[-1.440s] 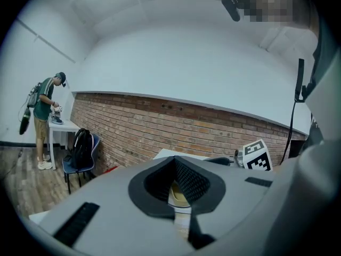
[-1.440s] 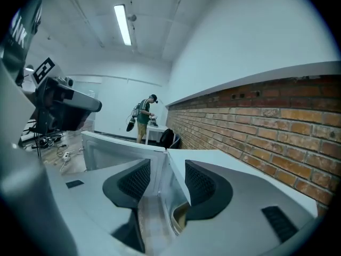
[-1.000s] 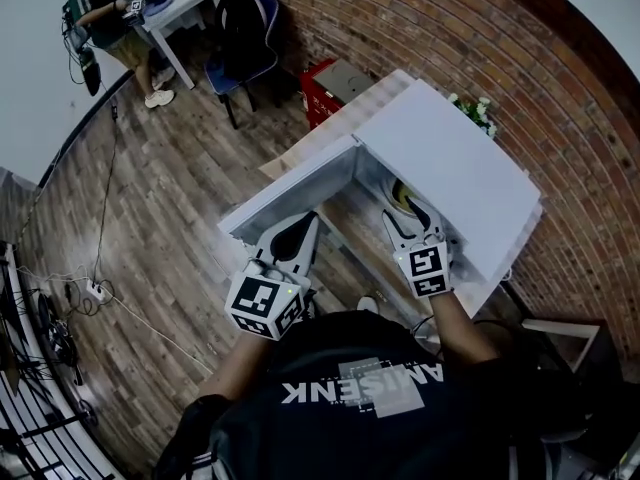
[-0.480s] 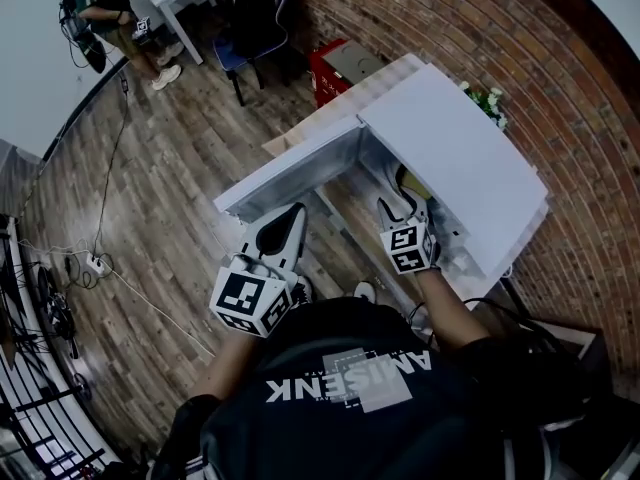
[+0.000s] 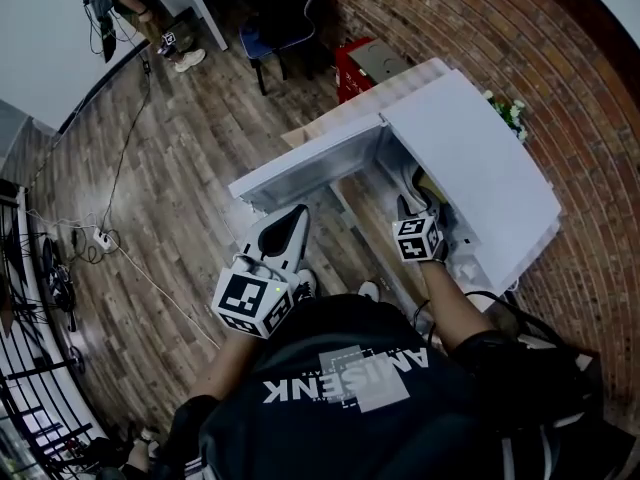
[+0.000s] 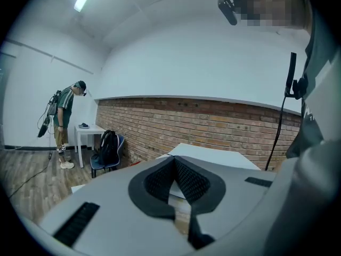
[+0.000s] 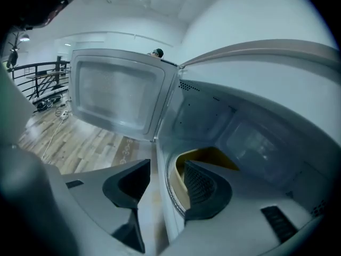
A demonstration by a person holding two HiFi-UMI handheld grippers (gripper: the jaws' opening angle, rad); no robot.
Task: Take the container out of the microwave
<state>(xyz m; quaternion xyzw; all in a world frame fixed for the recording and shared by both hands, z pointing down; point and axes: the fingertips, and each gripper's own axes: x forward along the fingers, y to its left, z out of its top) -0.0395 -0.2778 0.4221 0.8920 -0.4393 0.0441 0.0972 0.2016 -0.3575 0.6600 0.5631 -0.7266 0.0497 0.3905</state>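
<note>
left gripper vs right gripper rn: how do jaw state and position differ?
Jaws: the left gripper is shut, empty; the right gripper has jaws apart. Position: the left gripper hangs outside the white microwave, beside its open door; the right gripper reaches into the cavity at the yellow container. Both carry marker cubes.

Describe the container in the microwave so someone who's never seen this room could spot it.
Find the white microwave by the brick wall, its door swung open. Inside the cavity sits a yellow container, just ahead of the right gripper, whose jaws stand open. It's the only yellow thing in that pale interior.
</note>
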